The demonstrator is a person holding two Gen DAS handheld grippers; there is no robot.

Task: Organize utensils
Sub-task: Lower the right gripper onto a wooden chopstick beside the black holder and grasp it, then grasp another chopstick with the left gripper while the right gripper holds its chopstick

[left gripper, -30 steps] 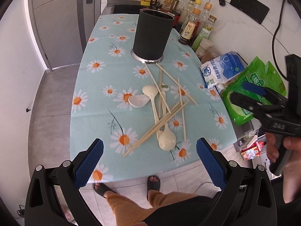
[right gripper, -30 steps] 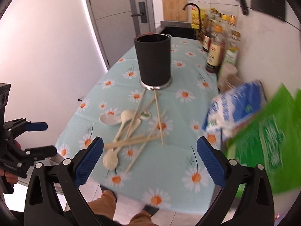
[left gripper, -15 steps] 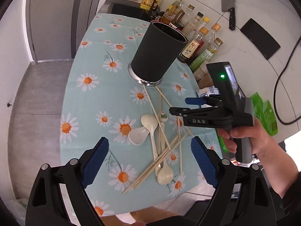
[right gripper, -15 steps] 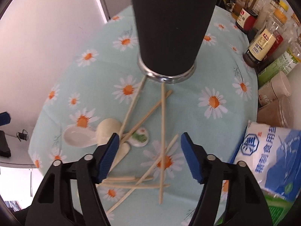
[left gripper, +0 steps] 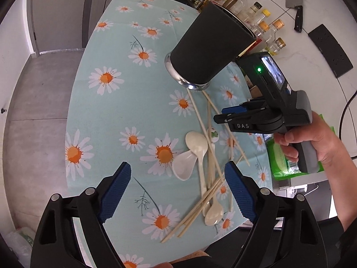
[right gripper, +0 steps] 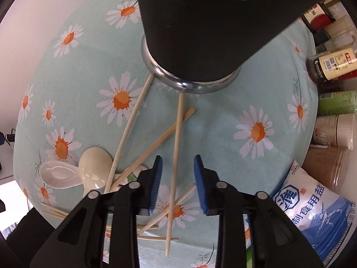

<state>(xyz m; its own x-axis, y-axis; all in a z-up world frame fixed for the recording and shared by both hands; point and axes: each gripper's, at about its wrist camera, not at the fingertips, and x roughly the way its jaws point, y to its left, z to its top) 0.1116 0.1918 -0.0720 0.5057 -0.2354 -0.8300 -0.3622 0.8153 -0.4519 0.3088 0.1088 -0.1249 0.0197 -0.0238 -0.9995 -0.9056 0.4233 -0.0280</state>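
Since a second ago the right claw (right gripper: pixel 176 178) has swung in from the bench's edge and tipped down over the scattered pile, and its jaws have just been closing; they now straddle one chopstick (right gripper: pixel 176 147) without the blue pads yet pressing on it, so nothing is held. That stick lies flat on the daisy cloth of the bench (right gripper: pixel 223 122), its far end touching the metal base of the black holder (right gripper: pixel 200 22), which stands upright just beyond the pile. Other chopsticks (left gripper: pixel 198 203) cross it and each other, and two pale spoons (left gripper: pixel 197 148) plus a white scoop-shaped spoon (left gripper: pixel 184 167) lie beside and under them. Over the same second the left claw (left gripper: pixel 177 193) has drifted forward and a little lower; it hangs released above the near end of the pile with nothing between its pads. Nothing seems to be in the holder yet, though its inside is hidden from both views. My reading is that the first pick is in hand: a single chopstick to be lifted and dropped into the holder. Next, the right claw needs to sink until its pads flank the stick at cloth level, clench fully, then lift it clear without dragging the crossing sticks along. A thin round stick may roll or slip out as the pads meet.
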